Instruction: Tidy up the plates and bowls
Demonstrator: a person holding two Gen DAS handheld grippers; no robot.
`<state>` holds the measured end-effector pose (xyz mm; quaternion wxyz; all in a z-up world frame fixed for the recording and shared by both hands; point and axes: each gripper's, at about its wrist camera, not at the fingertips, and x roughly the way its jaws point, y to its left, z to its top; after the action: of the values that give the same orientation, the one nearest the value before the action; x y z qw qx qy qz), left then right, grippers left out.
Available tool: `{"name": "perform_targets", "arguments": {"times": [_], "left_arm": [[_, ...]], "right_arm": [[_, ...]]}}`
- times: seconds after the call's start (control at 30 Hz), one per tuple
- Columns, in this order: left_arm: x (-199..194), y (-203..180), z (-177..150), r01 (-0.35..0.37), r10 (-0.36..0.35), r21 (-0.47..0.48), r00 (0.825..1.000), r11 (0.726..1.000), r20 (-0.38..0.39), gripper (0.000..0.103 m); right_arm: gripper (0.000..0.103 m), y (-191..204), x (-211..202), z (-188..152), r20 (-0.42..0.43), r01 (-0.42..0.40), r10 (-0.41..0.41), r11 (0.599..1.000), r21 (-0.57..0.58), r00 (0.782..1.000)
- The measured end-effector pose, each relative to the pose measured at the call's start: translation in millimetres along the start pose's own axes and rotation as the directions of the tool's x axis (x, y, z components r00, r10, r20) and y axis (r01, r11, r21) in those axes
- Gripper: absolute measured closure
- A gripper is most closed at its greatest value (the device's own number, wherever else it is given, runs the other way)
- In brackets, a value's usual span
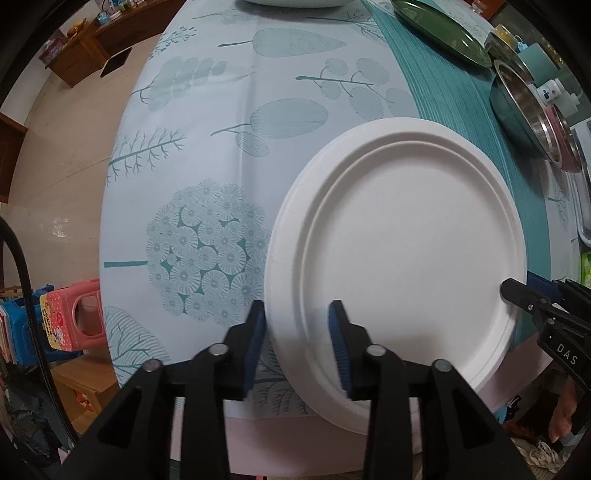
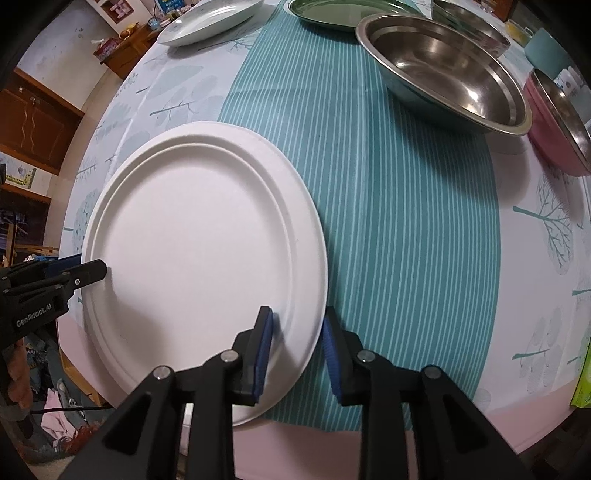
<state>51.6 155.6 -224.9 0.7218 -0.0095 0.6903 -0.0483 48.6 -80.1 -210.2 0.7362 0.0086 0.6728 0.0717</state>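
A white paper plate (image 1: 402, 251) lies at the table's near edge, partly overhanging it; it also shows in the right wrist view (image 2: 199, 243). My left gripper (image 1: 297, 332) is open with its jaws astride the plate's left rim. My right gripper (image 2: 297, 339) is open with its jaws astride the plate's right rim. Each gripper shows at the edge of the other's view, the right gripper (image 1: 517, 291) and the left gripper (image 2: 92, 271). A green plate (image 2: 343, 11), a steel bowl (image 2: 443, 70), a pink bowl (image 2: 557, 122) and a white ceramic plate (image 2: 210, 20) stand farther back.
The round table (image 1: 207, 155) has a tree-print cloth with a teal striped band (image 2: 399, 221). Wooden cabinets (image 1: 77, 55) stand beyond it. Pink and blue stools (image 1: 70, 317) sit on the floor at the left. A green packet (image 2: 583, 376) lies at the right edge.
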Motion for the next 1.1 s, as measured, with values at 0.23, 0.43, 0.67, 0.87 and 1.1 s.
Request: {"name": "perform_targets", "arguments": {"times": [0.23, 0.43, 0.67, 0.87, 1.1], "left_arm": [[-4, -5, -3, -0.012, 0.012, -0.002, 1.000, 1.000, 0.016, 0.050], [-8, -1, -1, -0.010, 0.011, -0.015, 1.000, 1.000, 0.026, 0.042], [-13, -5, -1, -0.013, 0.013, 0.004, 0.999, 1.000, 0.034, 0.042], [-23, -14, 0, -0.021, 0.021, 0.001, 0.998, 1.000, 0.053, 0.041], [-47, -10, 9, -0.029, 0.034, -0.048, 0.993, 0.998, 0.111, 0.039]], "right_arm": [[0.069, 0, 1, -1, -0.009, -0.021, 0.021, 1.000, 0.008, 1.000], [0.069, -2, -1, -4, -0.009, -0.026, 0.026, 1.000, 0.012, 1.000], [0.069, -6, -8, -8, 0.004, -0.026, 0.026, 1.000, 0.014, 1.000], [0.069, -8, -17, -10, 0.022, -0.019, 0.019, 1.000, 0.014, 1.000], [0.069, -22, -37, -10, 0.060, -0.025, 0.024, 0.999, 0.020, 0.998]]}}
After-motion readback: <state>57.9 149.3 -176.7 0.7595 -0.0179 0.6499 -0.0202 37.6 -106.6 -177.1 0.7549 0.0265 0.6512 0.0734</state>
